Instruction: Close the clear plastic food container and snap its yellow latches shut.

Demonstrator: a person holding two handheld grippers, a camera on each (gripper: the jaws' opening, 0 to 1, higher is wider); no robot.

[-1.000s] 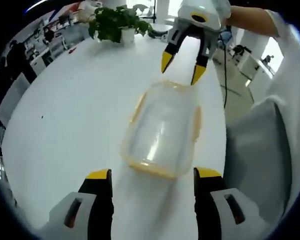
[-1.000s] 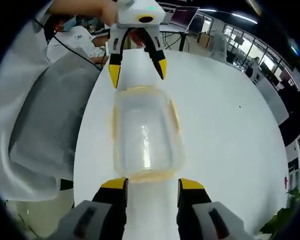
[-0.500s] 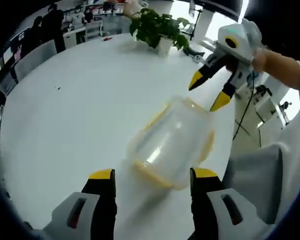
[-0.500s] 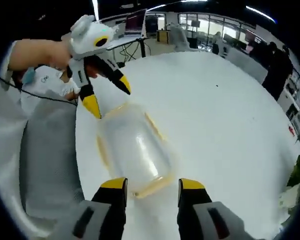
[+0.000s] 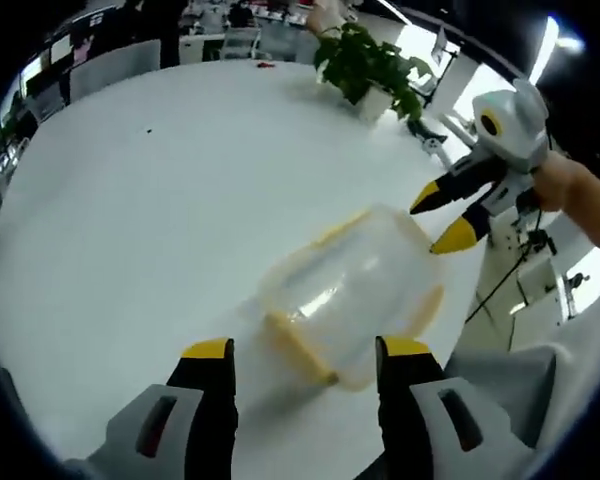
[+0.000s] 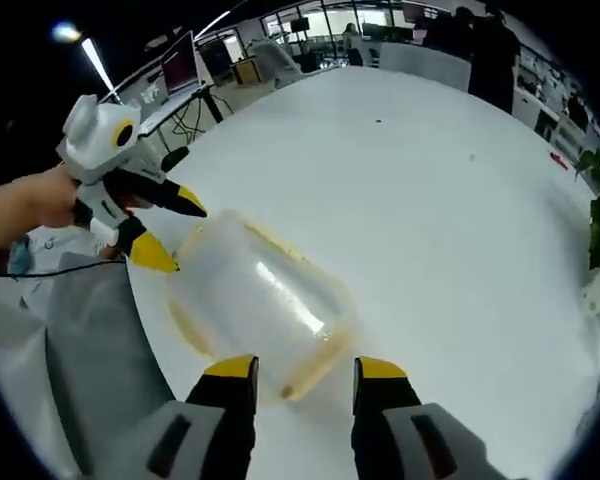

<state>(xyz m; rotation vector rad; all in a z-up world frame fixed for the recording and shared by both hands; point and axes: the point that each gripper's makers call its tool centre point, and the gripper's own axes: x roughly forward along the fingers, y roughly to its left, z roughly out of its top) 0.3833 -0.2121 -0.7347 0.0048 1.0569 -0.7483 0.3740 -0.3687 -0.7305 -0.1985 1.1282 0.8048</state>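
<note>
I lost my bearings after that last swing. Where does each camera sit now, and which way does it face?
Left gripper view: rides the left claw, facing across the container toward the right claw and a plant; its jaws and the person's hand show.
Right gripper view: rides the right claw, facing back over the container toward the left claw.
Shared: container, white table, both claws, seen from opposite ends.

container (image 6: pixel 255 300) on table (image 6: pixel 430 200) — between grippers' open jaws

readable text: none, honestly
labels/brands: nothing legible on anything in either view
numbers/signs: none; the background is too blurry and small to make out
</note>
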